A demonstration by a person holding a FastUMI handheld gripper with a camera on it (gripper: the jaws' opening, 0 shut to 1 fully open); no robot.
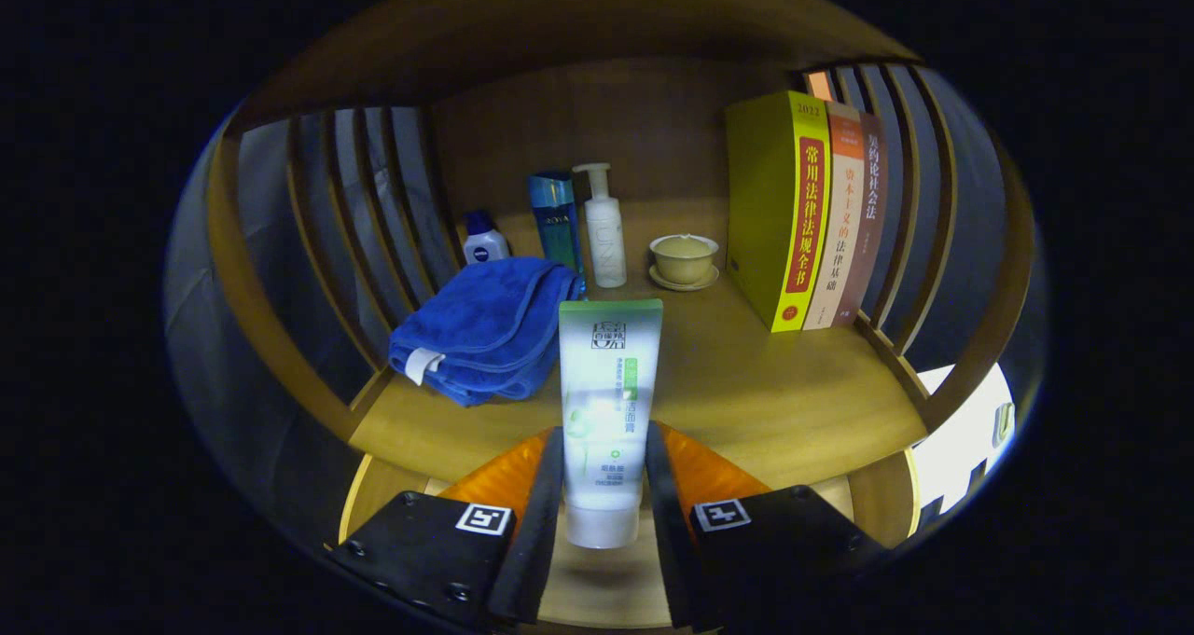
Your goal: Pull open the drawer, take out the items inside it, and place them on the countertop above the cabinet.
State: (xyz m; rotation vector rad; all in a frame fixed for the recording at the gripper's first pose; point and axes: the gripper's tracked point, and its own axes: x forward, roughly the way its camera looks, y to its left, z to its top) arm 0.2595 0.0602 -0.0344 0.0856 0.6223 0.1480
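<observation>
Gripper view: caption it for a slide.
Gripper shut on a white tube, cap down, above the countertop, beside a blue towel.

Bare countertop (pixel 746 383) ahead of the tool (pixel 604 486), between blue towel (pixel 485 327) and books (pixel 812 215)

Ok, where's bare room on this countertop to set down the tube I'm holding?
The tongs are shut on the tube. Free wood lies just beyond it, between the blue towel and the books. The back is crowded: bottles and a cup.
</observation>
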